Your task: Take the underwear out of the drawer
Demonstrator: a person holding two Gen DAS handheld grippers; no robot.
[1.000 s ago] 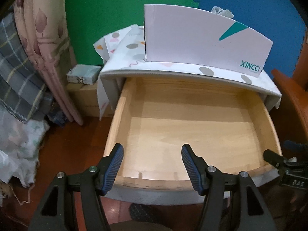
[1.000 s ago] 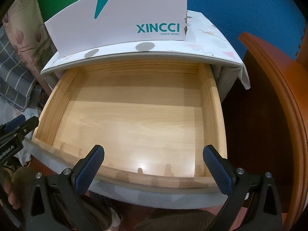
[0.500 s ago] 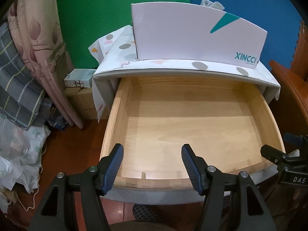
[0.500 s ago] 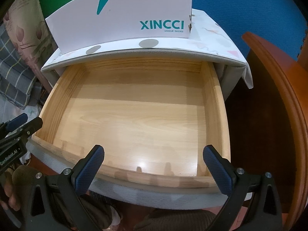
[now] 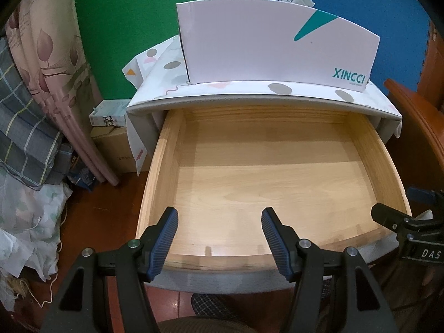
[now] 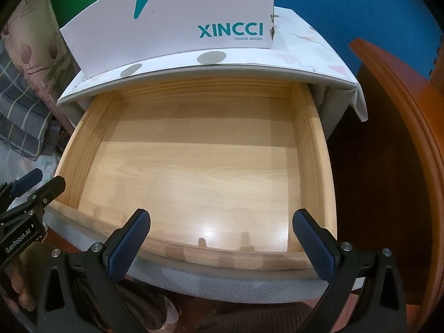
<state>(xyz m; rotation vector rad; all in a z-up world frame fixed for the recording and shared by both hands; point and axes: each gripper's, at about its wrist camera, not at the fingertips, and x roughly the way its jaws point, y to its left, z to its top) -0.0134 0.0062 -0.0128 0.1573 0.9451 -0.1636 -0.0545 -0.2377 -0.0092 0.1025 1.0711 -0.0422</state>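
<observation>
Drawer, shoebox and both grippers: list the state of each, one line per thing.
Drawer: pulled open, bare wooden bottom, nothing visible inside.
XINCCI shoebox: upright on the cabinet top, with white fabric poking out above its top edge.
Patterned cloth: draped over the cabinet top, hanging down its left side.
Left gripper: open, nothing between its jaws, above the drawer front.
Right gripper: open wide, nothing held.

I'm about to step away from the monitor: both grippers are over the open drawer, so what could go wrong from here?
1. The drawer shows only bare wood, so reaching in would likely grasp nothing.
2. The left gripper and right gripper, both open, hover near the front edge and could knock it.
</observation>
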